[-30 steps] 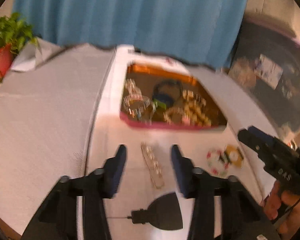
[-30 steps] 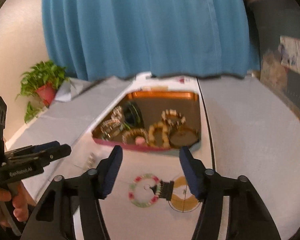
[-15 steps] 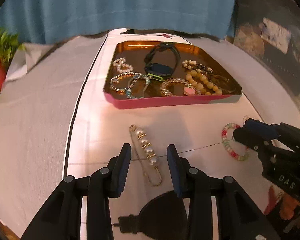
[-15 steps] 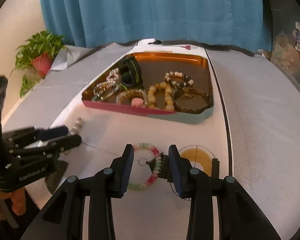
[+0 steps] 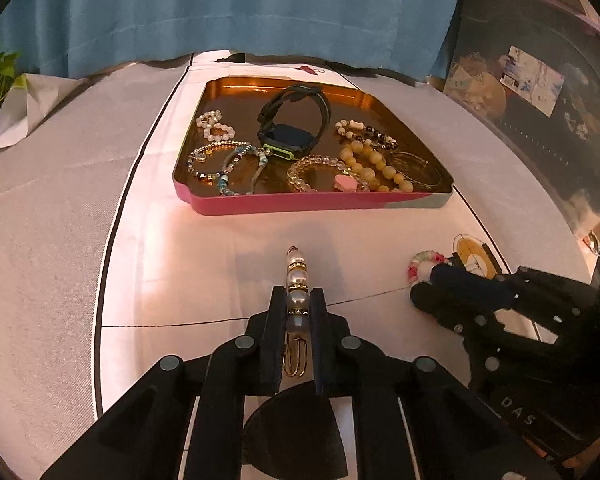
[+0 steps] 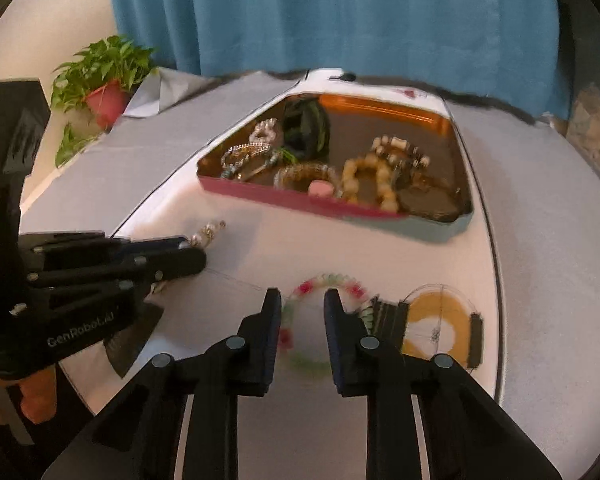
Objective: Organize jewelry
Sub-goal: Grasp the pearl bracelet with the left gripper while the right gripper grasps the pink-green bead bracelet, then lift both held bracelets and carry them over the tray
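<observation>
My left gripper (image 5: pixel 298 300) is shut on a pearl pin brooch (image 5: pixel 297 276) that lies on the white mat; the brooch also shows in the right wrist view (image 6: pixel 208 232) beside the left gripper (image 6: pixel 196 256). My right gripper (image 6: pixel 302 304) is open, its jaws astride the left side of a pink, green and white bead bracelet (image 6: pixel 332 280). In the left wrist view the right gripper (image 5: pixel 428 284) covers most of the bracelet (image 5: pixel 422 258). A pink-rimmed tray (image 5: pixel 300 202) behind holds a watch (image 5: pixel 288 136) and several bracelets.
A yellow round marker (image 6: pixel 440 320) lies right of the bracelet. A potted plant (image 6: pixel 104 76) stands at the far left. A blue curtain (image 5: pixel 228 8) hangs behind the table. Grey cloth (image 5: pixel 48 208) flanks the white mat.
Both grippers have come down and forward. The left jaws have closed onto the pearl brooch. The right jaws have narrowed around the bead bracelet's edge.
</observation>
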{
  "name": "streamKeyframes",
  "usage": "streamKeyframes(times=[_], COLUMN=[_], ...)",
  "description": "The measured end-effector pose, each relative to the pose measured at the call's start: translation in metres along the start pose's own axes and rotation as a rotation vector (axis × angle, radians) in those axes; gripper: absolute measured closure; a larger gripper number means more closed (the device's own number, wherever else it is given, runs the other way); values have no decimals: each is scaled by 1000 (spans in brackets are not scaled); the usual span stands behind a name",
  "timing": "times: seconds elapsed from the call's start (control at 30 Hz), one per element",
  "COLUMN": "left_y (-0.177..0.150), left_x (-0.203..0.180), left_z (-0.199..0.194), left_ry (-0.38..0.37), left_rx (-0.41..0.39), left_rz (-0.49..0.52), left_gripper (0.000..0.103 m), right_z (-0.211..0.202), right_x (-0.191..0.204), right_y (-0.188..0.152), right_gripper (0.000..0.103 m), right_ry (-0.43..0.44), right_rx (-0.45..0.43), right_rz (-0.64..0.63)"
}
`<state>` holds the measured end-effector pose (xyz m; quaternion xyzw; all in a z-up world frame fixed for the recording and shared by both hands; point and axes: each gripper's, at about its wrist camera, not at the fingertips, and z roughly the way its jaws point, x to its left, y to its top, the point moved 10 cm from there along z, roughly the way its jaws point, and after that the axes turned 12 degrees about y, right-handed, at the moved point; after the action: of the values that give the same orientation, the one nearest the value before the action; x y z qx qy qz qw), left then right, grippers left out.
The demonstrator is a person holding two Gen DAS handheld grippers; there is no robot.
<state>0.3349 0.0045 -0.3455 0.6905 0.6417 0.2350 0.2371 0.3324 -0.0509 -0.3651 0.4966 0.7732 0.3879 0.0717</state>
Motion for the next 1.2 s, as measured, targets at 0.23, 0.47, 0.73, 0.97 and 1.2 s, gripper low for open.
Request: streamKeyframes(times=[0.23,0.47,0.73,0.97,1.2], left_y=[0,2,5,13,45], left_x=[-7,-10,-20,-23,-16], left_z=[1,-4,-53,-114,-194], left_ry=[71,-2,0,18,17], left_rx=[-40,-21,-90,-179,-328], left_rz=[77,57,41,45,11], left_gripper=[94,94,94,94,94], right_z=[7,2,-59,-107,-165], right_x=[6,-1,15,42,74], right_y=[-2,10,28,39,56], right_gripper=[84,97,97,97,97], right_ry=[-1,60,11,5,-24], right_rx=[15,-33,-191,-243,-318], right_rz=[-40,36,75,80,24])
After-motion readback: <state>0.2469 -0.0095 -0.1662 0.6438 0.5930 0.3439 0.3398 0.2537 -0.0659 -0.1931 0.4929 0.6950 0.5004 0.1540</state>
